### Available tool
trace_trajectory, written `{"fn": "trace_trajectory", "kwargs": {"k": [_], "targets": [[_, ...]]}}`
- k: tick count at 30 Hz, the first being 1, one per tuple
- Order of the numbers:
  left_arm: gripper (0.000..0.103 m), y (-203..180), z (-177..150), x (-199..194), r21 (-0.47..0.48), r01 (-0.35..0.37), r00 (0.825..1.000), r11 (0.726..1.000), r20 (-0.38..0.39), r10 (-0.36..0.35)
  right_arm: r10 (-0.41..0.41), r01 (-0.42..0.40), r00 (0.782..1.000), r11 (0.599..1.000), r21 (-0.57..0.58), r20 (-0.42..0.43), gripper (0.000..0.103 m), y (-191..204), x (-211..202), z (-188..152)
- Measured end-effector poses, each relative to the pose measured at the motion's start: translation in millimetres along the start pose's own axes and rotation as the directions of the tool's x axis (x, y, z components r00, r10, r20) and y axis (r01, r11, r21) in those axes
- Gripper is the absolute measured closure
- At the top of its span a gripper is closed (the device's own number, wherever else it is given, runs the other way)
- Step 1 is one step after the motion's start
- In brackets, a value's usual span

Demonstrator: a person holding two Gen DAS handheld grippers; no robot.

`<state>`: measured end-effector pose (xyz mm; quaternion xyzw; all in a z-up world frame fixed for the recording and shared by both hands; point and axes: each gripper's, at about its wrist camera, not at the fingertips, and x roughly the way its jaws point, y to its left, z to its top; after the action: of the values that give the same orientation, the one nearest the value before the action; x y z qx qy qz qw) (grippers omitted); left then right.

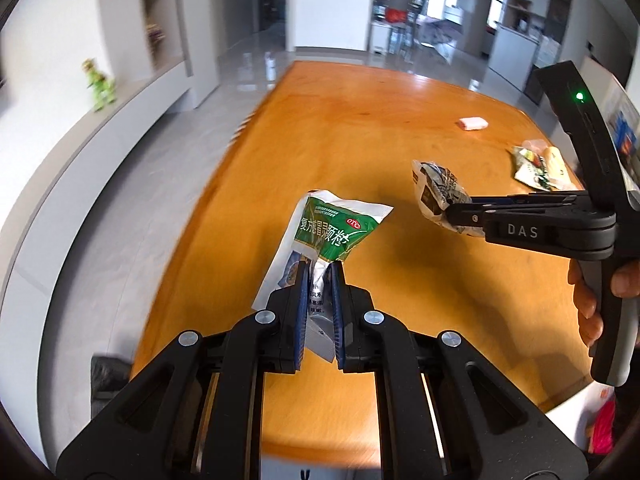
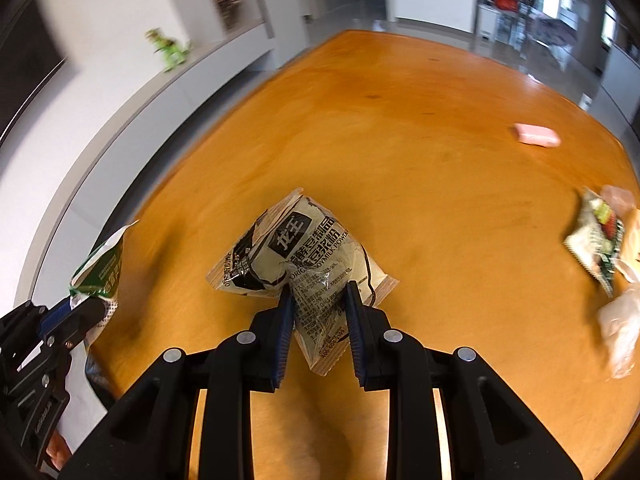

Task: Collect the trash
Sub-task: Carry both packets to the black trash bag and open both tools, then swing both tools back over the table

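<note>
Two grippers over wooden table (image 1: 360,128), left gripper (image 1: 320,276) jaws pinching green sachet (image 1: 336,228), right gripper (image 2: 318,294) jaws pinching soymilk packet (image 2: 296,252)

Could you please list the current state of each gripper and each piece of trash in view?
Left gripper: jaws shut on the green sachet.
Green sachet: crumpled, held above the table.
Right gripper: jaws shut on the soymilk packet.
Soymilk packet: crumpled, held above the table.
Pink packet: lying flat on the table.
Wrapper pile: lying at the table's right edge.
</note>
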<state>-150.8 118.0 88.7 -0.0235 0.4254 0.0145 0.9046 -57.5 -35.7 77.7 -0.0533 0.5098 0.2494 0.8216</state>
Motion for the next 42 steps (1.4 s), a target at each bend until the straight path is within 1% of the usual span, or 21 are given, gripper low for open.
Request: {"fn": "trace_trajectory", "kwargs": {"k": [1, 5, 9, 11, 15, 19, 22, 25, 26, 28, 29, 30, 31, 32, 33, 34, 35, 36, 37, 40, 42], "targets": [[0.093, 10, -9, -6, -0.022, -0.013, 1.0, 1.0, 0.003, 0.013, 0.011, -0.011, 1.0, 1.0, -0.019, -0.001, 0.076, 10, 0, -3], [0.093, 50, -44, -30, -0.115, -0.073, 0.997, 0.991, 0.009, 0.074, 0.078, -0.08, 0.997, 0.985, -0.15, -0.021, 0.076, 74, 2, -22], [0.093, 96, -83, -52, -0.22, -0.142, 0.99, 0.965, -0.008, 0.144, 0.124, -0.135, 0.991, 0.948, -0.288, -0.057, 0.076, 140, 6, -43], [0.093, 121, -107, -62, -0.275, -0.189, 0.982, 0.943, -0.029, 0.189, 0.149, -0.169, 0.985, 0.921, -0.352, -0.084, 0.076, 173, 11, -55], [0.093, 167, -153, -79, -0.39, -0.266, 0.964, 0.882, -0.08, 0.255, 0.176, -0.22, 0.975, 0.869, -0.444, -0.138, 0.076, 225, 24, -74], [0.093, 200, -190, -92, -0.476, -0.315, 0.948, 0.821, -0.126, 0.291, 0.17, -0.209, 0.978, 0.819, -0.534, -0.121, 0.076, 266, 28, -89], [0.093, 218, -217, -100, -0.523, -0.354, 0.935, 0.775, -0.166, 0.314, 0.21, -0.277, 0.96, 0.784, -0.556, -0.183, 0.076, 291, 34, -98], [0.093, 236, -238, -107, -0.572, -0.386, 0.921, 0.723, -0.198, 0.335, 0.213, -0.299, 0.954, 0.752, -0.588, -0.213, 0.076, 321, 44, -104], [0.093, 240, -241, -108, -0.583, -0.393, 0.918, 0.711, -0.204, 0.34, 0.216, -0.313, 0.949, 0.74, -0.596, -0.231, 0.076, 332, 49, -107], [0.093, 250, -250, -113, -0.608, -0.412, 0.909, 0.679, -0.219, 0.355, 0.237, -0.36, 0.931, 0.712, -0.602, -0.276, 0.076, 348, 58, -109], [0.093, 253, -253, -113, -0.612, -0.422, 0.904, 0.669, -0.227, 0.362, 0.226, -0.372, 0.926, 0.688, -0.624, -0.303, 0.075, 358, 64, -112], [0.092, 257, -256, -114, -0.615, -0.441, 0.895, 0.654, -0.247, 0.372, 0.197, -0.357, 0.931, 0.675, -0.645, -0.308, 0.066, 366, 68, -115], [0.089, 256, -258, -113, -0.615, -0.453, 0.889, 0.645, -0.262, 0.375, 0.14, -0.295, 0.951, 0.676, -0.676, -0.275, 0.044, 373, 73, -116], [0.083, 258, -259, -113, -0.62, -0.467, 0.882, 0.631, -0.278, 0.379, 0.126, -0.251, 0.966, 0.682, -0.687, -0.228, 0.036, 375, 74, -114], [0.044, 260, -261, -114, -0.627, -0.481, 0.874, 0.613, -0.296, 0.384, 0.141, -0.246, 0.968, 0.68, -0.691, -0.206, 0.033, 377, 72, -114], [0.008, 262, -262, -115, -0.631, -0.503, 0.863, 0.591, -0.322, 0.391, 0.147, -0.252, 0.967, 0.675, -0.693, -0.208, 0.033, 376, 70, -116], [0.007, 262, -263, -118, -0.632, -0.515, 0.854, 0.58, -0.315, 0.415, 0.151, -0.258, 0.965, 0.675, -0.691, -0.213, 0.033, 374, 70, -115], [0.006, 261, -263, -121, -0.627, -0.521, 0.848, 0.578, -0.302, 0.436, 0.152, -0.258, 0.965, 0.681, -0.685, -0.212, 0.033, 368, 67, -115], [0.006, 259, -263, -122, -0.617, -0.524, 0.846, 0.587, -0.294, 0.445, 0.152, -0.255, 0.966, 0.689, -0.678, -0.209, 0.033, 363, 66, -113], [0.006, 259, -262, -122, -0.617, -0.521, 0.847, 0.59, -0.292, 0.444, 0.167, -0.263, 0.964, 0.703, -0.661, -0.206, 0.033, 361, 62, -111], [0.006, 256, -260, -122, -0.621, -0.505, 0.857, 0.6, -0.276, 0.436, 0.18, -0.267, 0.963, 0.715, -0.646, -0.199, 0.033, 355, 60, -108]]}}
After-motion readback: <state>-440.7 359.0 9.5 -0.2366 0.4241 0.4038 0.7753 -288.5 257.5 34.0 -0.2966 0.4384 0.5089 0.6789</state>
